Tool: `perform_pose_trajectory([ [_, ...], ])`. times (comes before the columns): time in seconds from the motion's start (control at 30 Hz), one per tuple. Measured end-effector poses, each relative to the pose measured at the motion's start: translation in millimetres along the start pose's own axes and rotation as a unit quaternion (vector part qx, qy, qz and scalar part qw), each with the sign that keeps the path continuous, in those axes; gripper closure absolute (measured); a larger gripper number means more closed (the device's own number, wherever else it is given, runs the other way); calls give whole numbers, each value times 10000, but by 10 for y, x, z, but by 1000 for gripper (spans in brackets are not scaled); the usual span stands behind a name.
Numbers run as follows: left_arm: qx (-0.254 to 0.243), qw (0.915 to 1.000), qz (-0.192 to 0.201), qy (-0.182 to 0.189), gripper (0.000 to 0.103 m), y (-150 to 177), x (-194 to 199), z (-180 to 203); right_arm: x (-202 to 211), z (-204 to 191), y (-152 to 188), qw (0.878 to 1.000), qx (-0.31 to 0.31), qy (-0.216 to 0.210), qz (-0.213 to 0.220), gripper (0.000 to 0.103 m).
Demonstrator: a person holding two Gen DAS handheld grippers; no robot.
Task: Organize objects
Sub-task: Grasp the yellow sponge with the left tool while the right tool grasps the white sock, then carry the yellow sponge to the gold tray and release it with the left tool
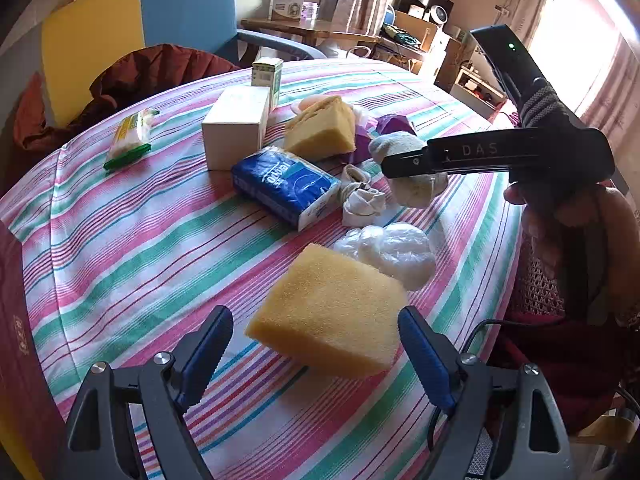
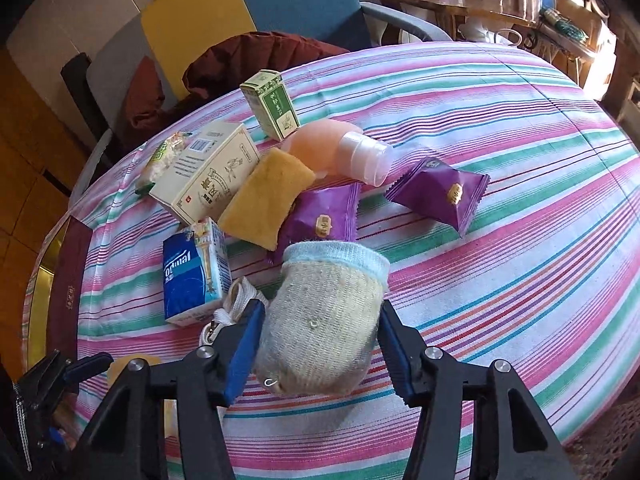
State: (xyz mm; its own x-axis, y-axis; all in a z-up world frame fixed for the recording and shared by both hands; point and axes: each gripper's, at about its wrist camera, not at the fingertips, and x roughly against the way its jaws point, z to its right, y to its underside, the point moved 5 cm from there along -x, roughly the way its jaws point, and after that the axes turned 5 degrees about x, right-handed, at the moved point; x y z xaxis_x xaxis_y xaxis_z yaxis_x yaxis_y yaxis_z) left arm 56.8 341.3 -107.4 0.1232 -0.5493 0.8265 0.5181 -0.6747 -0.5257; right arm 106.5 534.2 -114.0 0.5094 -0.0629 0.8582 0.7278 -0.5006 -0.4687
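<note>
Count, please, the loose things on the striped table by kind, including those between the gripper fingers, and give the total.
Sponges: 2
Cardboard boxes: 2
Purple packets: 2
Tissue pack: 1
Rolled sock: 1
Pink bottle: 1
Green snack packet: 1
Plastic bag wad: 1
White strap bundle: 1
Total: 12

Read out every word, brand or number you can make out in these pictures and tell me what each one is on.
"Tempo": blue tissue pack, printed upside down in the left wrist view.
"DAS": black body of the right gripper.
Cream box: Chinese characters and a barcode, too distorted to read.
Small green box: print too small.
Purple snack packets: gold label unreadable.
</note>
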Motion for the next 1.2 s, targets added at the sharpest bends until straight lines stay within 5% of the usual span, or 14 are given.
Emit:
perform_pose_trajectory([
  [0.27,116,9989,263,368,17,-46,111,67,21,6,-19,10000,-19,-31,43,46],
  [0.6,-109,9997,8,-218,19,136,-174,13,-8,1,-36,10000,-7,15,32,46],
  [0.8,440,9985,319,-29,34,180,-37,-100,17,16,-58,9999,-41,56,126,46],
  [1.2,1147,9904,766,27,37,340,536,-341,329,-160,-210,9943,231,-153,1033,46],
])
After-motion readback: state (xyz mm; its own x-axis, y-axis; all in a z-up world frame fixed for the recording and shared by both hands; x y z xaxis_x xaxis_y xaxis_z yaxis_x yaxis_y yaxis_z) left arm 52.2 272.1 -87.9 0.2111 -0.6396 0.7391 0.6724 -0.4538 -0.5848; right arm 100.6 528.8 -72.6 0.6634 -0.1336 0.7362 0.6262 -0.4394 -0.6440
